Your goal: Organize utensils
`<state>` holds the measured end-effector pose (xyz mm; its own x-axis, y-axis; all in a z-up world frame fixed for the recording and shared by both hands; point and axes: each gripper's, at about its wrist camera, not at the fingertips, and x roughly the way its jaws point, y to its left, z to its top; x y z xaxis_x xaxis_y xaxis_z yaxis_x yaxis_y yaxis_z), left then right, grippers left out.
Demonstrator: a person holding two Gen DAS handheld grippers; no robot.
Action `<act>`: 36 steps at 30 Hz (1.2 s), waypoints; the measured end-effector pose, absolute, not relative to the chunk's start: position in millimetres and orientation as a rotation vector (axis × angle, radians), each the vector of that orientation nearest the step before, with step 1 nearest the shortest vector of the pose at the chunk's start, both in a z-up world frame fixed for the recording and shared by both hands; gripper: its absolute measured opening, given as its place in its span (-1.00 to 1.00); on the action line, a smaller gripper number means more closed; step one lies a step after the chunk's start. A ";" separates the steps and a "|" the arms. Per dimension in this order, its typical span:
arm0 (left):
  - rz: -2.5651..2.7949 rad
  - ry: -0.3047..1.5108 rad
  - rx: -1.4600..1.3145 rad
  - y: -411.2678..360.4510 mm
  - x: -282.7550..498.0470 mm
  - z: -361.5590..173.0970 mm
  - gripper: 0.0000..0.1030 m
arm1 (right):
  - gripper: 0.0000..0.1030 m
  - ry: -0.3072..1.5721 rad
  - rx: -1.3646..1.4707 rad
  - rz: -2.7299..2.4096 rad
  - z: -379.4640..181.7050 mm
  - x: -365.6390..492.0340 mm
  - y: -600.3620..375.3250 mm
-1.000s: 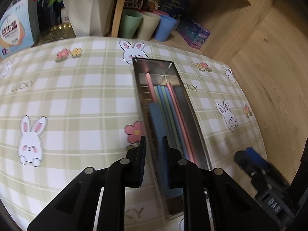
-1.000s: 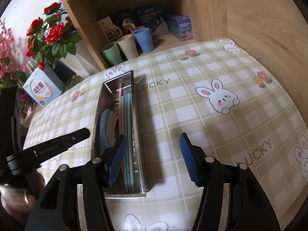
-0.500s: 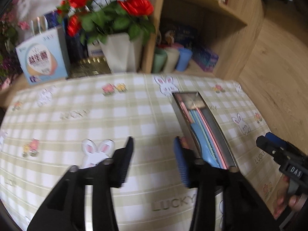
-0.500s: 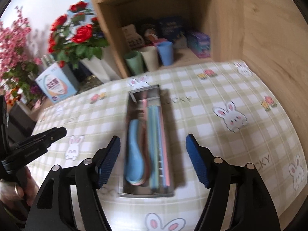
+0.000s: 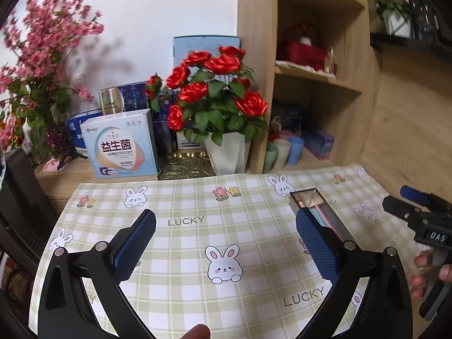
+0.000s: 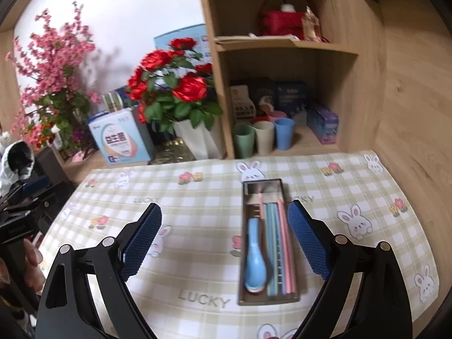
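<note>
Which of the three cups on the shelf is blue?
The rightmost cup, next to the purple box; the middle one is cream and the left one green.

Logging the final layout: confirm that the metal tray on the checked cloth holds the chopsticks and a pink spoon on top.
Not quite: the spoon lying on top in the metal tray is light blue, not pink, as the right wrist view shows. The rest stands: the tray sits on the checked cloth with the chopsticks inside.

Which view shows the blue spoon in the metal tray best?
The right wrist view: the blue spoon lies in full sight in the metal tray, beside the chopsticks. The left wrist view shows only the tray's far end; the spoon is hidden behind a finger.
</note>
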<state>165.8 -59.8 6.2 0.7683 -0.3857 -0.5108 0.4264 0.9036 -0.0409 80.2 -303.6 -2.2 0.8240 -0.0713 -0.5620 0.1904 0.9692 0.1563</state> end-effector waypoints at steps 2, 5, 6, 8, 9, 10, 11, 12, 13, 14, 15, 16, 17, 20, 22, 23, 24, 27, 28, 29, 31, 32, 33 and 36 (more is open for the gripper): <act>-0.445 0.538 0.068 -49.9 161.4 10.5 0.88 | 0.70 0.574 0.206 -0.133 3.3 76.7 -293.9; -0.446 0.520 0.077 -39.6 154.0 15.0 0.88 | 0.70 0.557 0.193 -0.132 8.4 70.0 -284.1; -0.444 0.518 0.082 -38.1 152.4 15.0 0.88 | 0.70 0.551 0.189 -0.131 10.3 67.9 -280.9; -0.433 0.515 0.087 -32.4 148.5 15.2 0.88 | 0.70 0.539 0.182 -0.130 14.6 63.7 -276.1; -0.432 0.514 0.084 -29.2 146.7 15.4 0.88 | 0.70 0.536 0.181 -0.131 15.7 62.7 -274.3; -0.431 0.514 0.082 -26.9 145.2 15.5 0.88 | 0.70 0.532 0.180 -0.129 17.2 60.7 -272.0; -0.429 0.512 0.079 -24.3 143.2 15.9 0.88 | 0.70 0.530 0.179 -0.130 18.3 59.2 -271.0; -0.426 0.511 0.079 -22.2 141.3 16.3 0.88 | 0.70 0.528 0.178 -0.131 18.9 58.2 -270.4; -0.424 0.511 0.078 -21.0 139.6 16.6 0.88 | 0.70 0.527 0.177 -0.131 19.5 56.9 -269.3; -0.423 0.509 0.076 -19.9 137.7 16.9 0.88 | 0.70 0.524 0.178 -0.130 20.4 55.1 -268.5; -0.415 0.507 0.075 -18.1 135.1 17.4 0.88 | 0.70 0.523 0.177 -0.130 20.6 53.9 -267.8; -0.408 0.502 0.077 -17.3 133.6 17.9 0.88 | 0.70 0.523 0.177 -0.129 20.9 52.8 -266.8; -0.401 0.496 0.082 -16.5 131.2 18.3 0.88 | 0.70 0.523 0.175 -0.128 21.4 51.3 -266.0; -0.398 0.489 0.090 -15.3 126.1 19.3 0.88 | 0.70 0.523 0.169 -0.125 22.5 49.2 -264.0; -0.393 0.489 0.089 -14.1 123.0 19.4 0.88 | 0.70 0.522 0.167 -0.122 22.6 47.0 -262.8; -0.388 0.488 0.089 -13.4 121.9 19.5 0.88 | 0.70 0.520 0.165 -0.121 23.0 46.0 -262.1; -0.385 0.487 0.090 -12.7 121.5 19.6 0.88 | 0.70 0.519 0.163 -0.119 23.4 45.5 -261.5; -0.377 0.487 0.094 -10.5 118.3 20.1 0.88 | 0.70 0.518 0.160 -0.116 23.7 43.4 -260.1; -0.375 0.487 0.093 -9.5 118.0 20.3 0.88 | 0.70 0.517 0.160 -0.114 23.6 43.2 -260.4; -0.373 0.487 0.092 -8.3 117.3 20.5 0.88 | 0.70 0.517 0.161 -0.113 23.4 43.2 -260.1; -0.364 0.485 0.092 -6.2 115.6 21.6 0.88 | 0.70 0.517 0.159 -0.106 23.1 43.0 -259.1; -0.360 0.483 0.092 -4.9 114.9 22.0 0.88 | 0.70 0.518 0.157 -0.107 22.9 42.7 -258.4; -0.358 0.483 0.091 -4.5 115.1 22.2 0.88 | 0.70 0.519 0.155 -0.106 22.7 42.8 -257.8; -0.351 0.481 0.091 -1.3 112.6 22.9 0.88 | 0.70 0.518 0.159 -0.104 22.4 43.1 -256.2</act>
<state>112.6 -1.3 22.9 0.8280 -0.3091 -0.4678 0.3517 0.9361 0.0041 43.0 -256.2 22.4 0.8637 -0.0586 -0.5005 0.1391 0.9824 0.1250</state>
